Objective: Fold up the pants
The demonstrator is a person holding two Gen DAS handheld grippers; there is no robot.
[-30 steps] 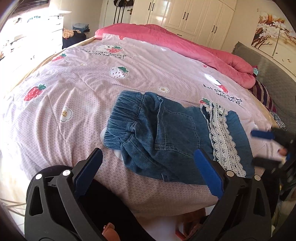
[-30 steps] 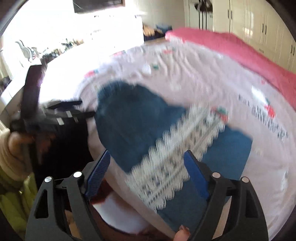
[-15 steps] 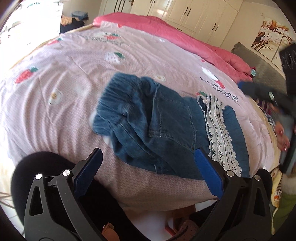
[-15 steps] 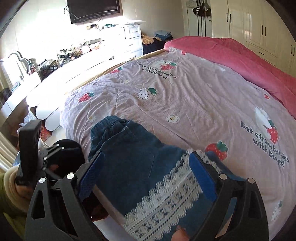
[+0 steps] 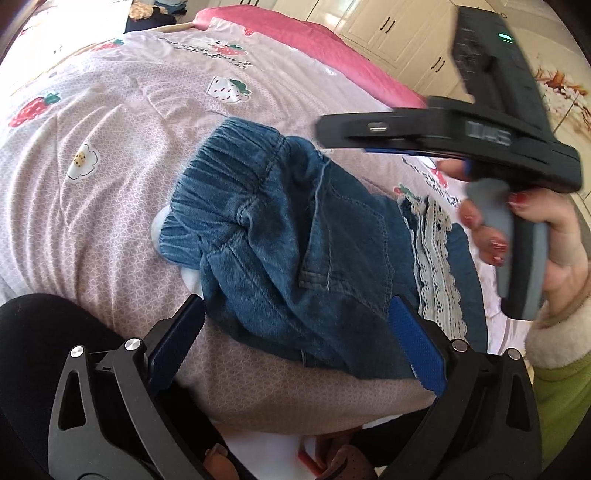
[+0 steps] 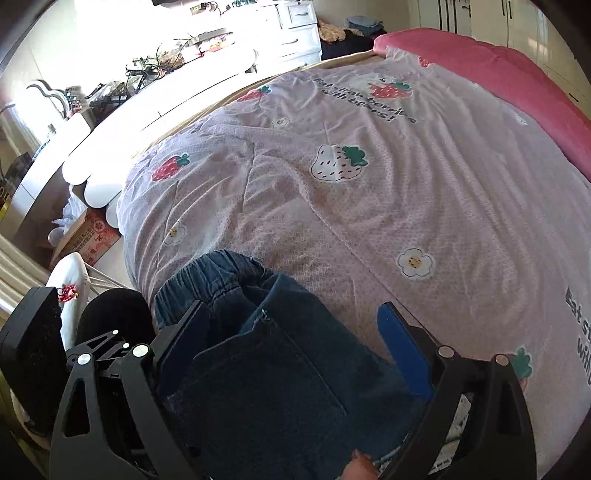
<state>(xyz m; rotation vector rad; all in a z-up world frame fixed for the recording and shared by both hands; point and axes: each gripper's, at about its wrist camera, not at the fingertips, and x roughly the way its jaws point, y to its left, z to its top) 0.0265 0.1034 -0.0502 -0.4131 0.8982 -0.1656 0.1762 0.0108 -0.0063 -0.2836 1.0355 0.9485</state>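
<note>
Small blue denim pants (image 5: 295,236) with an elastic waistband and white lace trim (image 5: 436,258) lie crumpled near the front edge of the bed. My left gripper (image 5: 295,332) is open and empty, its jaws straddling the pants' near edge. My right gripper (image 6: 291,332) is open and empty, hovering low over the pants (image 6: 266,369) near the waistband. Seen side-on in the left wrist view, the right gripper (image 5: 369,147) is held above the far side of the pants.
The bed carries a pink strawberry-print quilt (image 5: 110,129) and a pink duvet (image 5: 314,40) at the far side. A white dresser with clutter (image 6: 184,55) and a cardboard box (image 6: 88,236) stand left of the bed. Wardrobes (image 5: 388,22) line the back wall.
Both grippers have moved in closer to the pants. The right gripper has swung from the pants' right end to above the waistband side. The pants have not moved.
</note>
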